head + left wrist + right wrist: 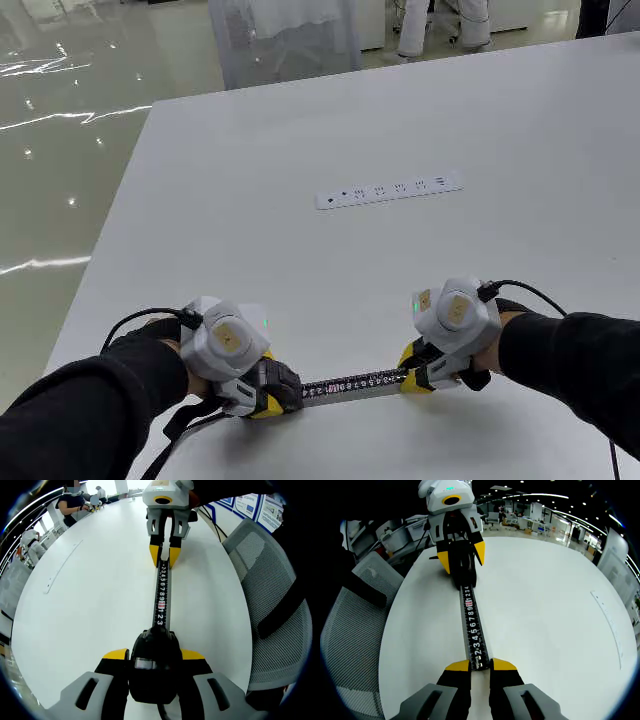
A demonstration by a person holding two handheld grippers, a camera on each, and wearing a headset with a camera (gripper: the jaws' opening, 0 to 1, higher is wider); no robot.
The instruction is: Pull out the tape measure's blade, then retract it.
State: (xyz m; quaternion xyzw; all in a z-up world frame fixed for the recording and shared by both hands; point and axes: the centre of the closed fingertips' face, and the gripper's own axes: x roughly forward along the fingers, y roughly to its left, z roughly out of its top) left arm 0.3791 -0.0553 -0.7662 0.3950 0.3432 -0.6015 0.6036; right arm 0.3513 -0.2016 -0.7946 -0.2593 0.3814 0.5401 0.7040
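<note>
Two grippers hold a short run of blade (471,625) taut between them, close to the near edge of the white table (300,260).
The left gripper (155,656) has its jaws closed snugly around the black case of the tape measure (154,675). The right gripper (480,666) has its jaws almost together, pinching the blade's tip. The blade runs straight from one to the other, low over the tabletop; whether it touches cannot be told. The table's left edge passes near the left gripper, with glossy floor (70,150) beyond it. A grey mesh chair (280,605) stands just off the near edge. Ahead lies a broad stretch of bare tabletop, with a white power strip (390,189) well apart from both grippers.
</note>
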